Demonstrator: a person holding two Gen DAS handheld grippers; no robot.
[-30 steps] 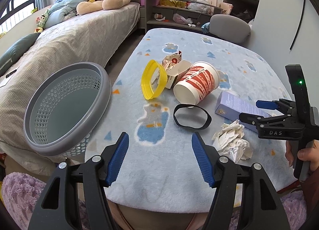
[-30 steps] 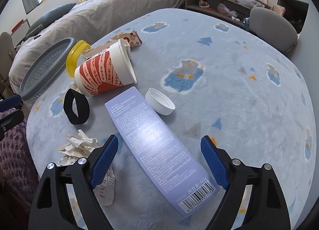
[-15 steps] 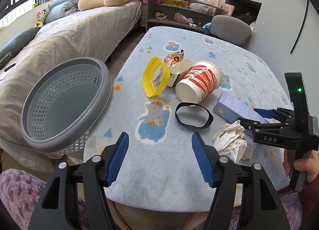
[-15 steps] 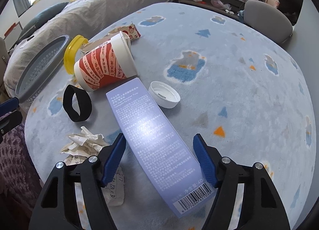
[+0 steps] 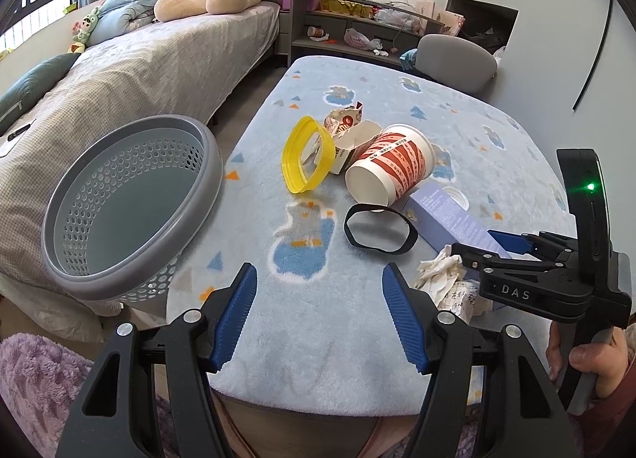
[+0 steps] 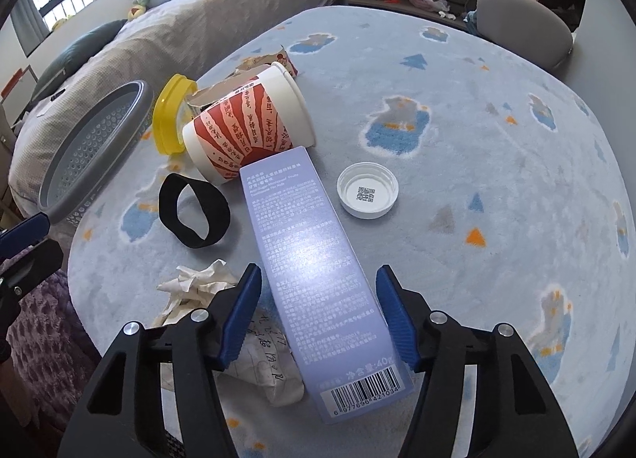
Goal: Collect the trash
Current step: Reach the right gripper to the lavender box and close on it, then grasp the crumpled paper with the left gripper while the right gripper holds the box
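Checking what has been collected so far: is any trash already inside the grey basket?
No. In the left wrist view the grey perforated basket shows only its bare bottom and walls, with nothing lying in it.

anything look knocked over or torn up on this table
Yes. The red-and-white paper cup lies tipped on its side, empty mouth facing the near edge. Behind it, a small cardboard carton is ripped open. Crumpled white paper sits beside the lilac box.
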